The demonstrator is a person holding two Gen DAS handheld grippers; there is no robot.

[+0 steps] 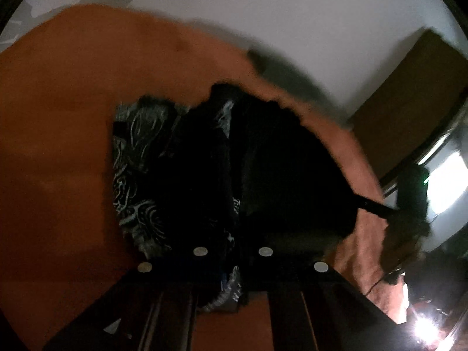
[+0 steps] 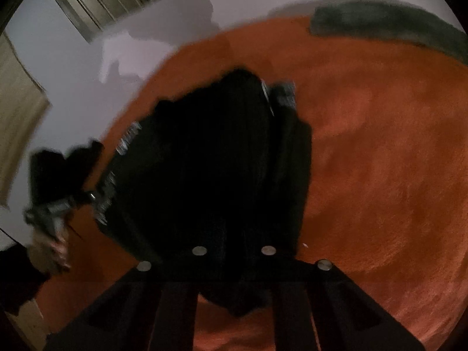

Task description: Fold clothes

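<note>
A black garment point(image 1: 278, 161) with a grey-white swirl print point(image 1: 131, 161) is bunched over an orange blanket point(image 1: 52, 146). My left gripper point(image 1: 234, 228) is shut on it; its dark fingers merge with the cloth, and a fold hangs down between them. At the right edge of the left wrist view, my right gripper point(image 1: 377, 209) pinches a stretched corner of the garment. In the right wrist view the black garment point(image 2: 219, 175) fills the middle and my right gripper point(image 2: 234, 234) is shut on it. The left gripper point(image 2: 90, 196) grips its patterned left edge, with a hand point(image 2: 55, 248) behind it.
The orange blanket point(image 2: 380, 175) spreads wide to the right. A dark grey-green cloth point(image 2: 395, 23) lies at its far edge against a white wall. A brown wooden panel point(image 1: 409, 102) and a bright light point(image 1: 424, 324) are at the right, a barred window point(image 2: 102, 0) at the upper left.
</note>
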